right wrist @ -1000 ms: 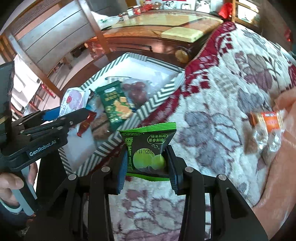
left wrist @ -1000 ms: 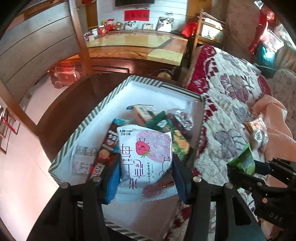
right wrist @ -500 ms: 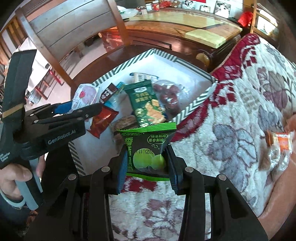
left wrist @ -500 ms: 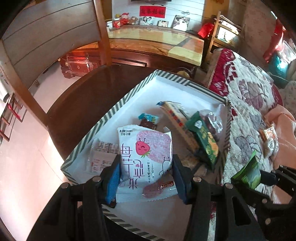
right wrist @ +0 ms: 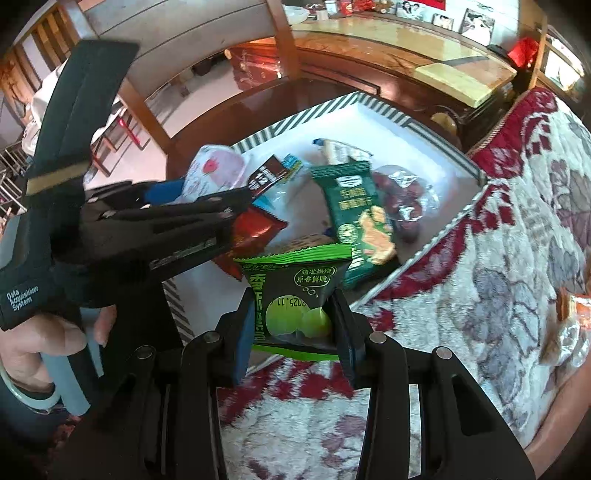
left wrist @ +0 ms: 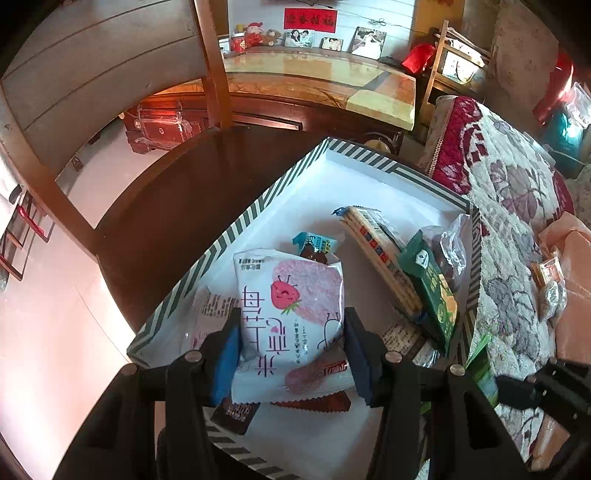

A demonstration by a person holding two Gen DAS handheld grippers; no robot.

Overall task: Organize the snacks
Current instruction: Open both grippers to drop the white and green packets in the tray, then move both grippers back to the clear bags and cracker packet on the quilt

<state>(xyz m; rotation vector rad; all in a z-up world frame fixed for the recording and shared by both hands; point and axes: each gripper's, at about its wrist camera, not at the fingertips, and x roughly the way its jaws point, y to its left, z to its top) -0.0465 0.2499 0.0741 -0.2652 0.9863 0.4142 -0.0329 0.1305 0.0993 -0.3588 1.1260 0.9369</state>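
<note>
Snacks fill the striped box (left wrist: pixel 388 162) on the counter (left wrist: pixel 177 206); the left tool (left wrist: pixel 291 354) pinches a strawberry pack (left wrist: pixel 291 317) above it. From the right wrist, the right tool (right wrist: pixel 293 332) pinches a green pack (right wrist: pixel 295 291) over the box's edge, beside the blanket (right wrist: pixel 480 295).

**A Lived-In Room of Dark Wood and Marble**

A round dark wooden table (left wrist: pixel 177 206) fills the centre-left of the frame, above a pale glossy floor (left wrist: pixel 48 332) at lower left. A wooden chair back (left wrist: pixel 110 74) curves across the upper left. Behind it, a long marble-topped cabinet (left wrist: pixel 317 81) spans the upper centre, with framed photographs (left wrist: pixel 299 38) and a red banner (left wrist: pixel 310 21) on the white wall. A floral red-and-cream quilt (left wrist: pixel 517 229) covers the right side.
</note>
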